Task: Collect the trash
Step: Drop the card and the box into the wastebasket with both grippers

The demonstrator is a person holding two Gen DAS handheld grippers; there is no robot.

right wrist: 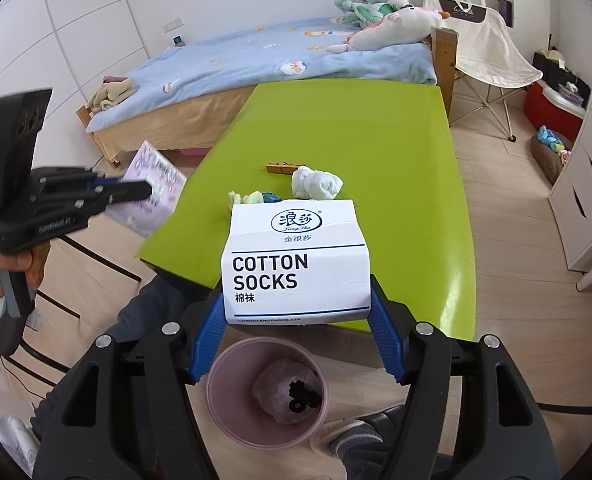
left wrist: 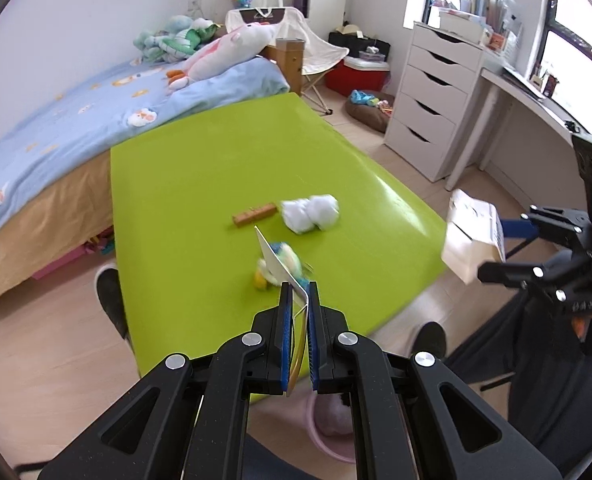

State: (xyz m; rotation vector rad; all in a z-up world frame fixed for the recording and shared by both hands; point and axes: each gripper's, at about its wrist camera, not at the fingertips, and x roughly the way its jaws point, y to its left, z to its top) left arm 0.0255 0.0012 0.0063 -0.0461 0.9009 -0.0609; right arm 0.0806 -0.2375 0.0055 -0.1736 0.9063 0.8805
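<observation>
A flat, glossy card packet (left wrist: 282,268) is being pinched edge-on between the ribbed blue pads of the left tool (left wrist: 299,300), its jaws pressed tight on it; in the right wrist view the same packet (right wrist: 154,188) is being shown face-on, pale lilac and printed, held out past the counter's left edge. A white cardboard socks box (right wrist: 296,264), creased across its lid and printed "COTTON SOCKS", is being gripped by its two sides in the spread jaws of the right tool (right wrist: 296,312), off the counter's near edge.

The smooth lime-green counter (right wrist: 375,120) is being left with three items near its middle: a wooden clothes peg (right wrist: 282,168), a crumpled white tissue wad (right wrist: 315,184) just beside it, and a small wrinkled yellow-and-blue wrapper (right wrist: 256,198) toward the near edge, partly hidden behind the box. In the left wrist view the peg (left wrist: 254,215), the wad (left wrist: 311,213) and the blurred wrapper (left wrist: 262,276) are being seen from the other side.

Only the right wrist view is showing the round pink plastic bin (right wrist: 224,408) in full, standing on the wood-plank floor below the box, with a crumpled translucent bag (right wrist: 272,384) inside; in the left wrist view just a sliver of its rim (left wrist: 323,444) is being glimpsed behind the tool. A bed under a soft blue quilt (left wrist: 56,120) is being seen beyond the counter's far edge.
</observation>
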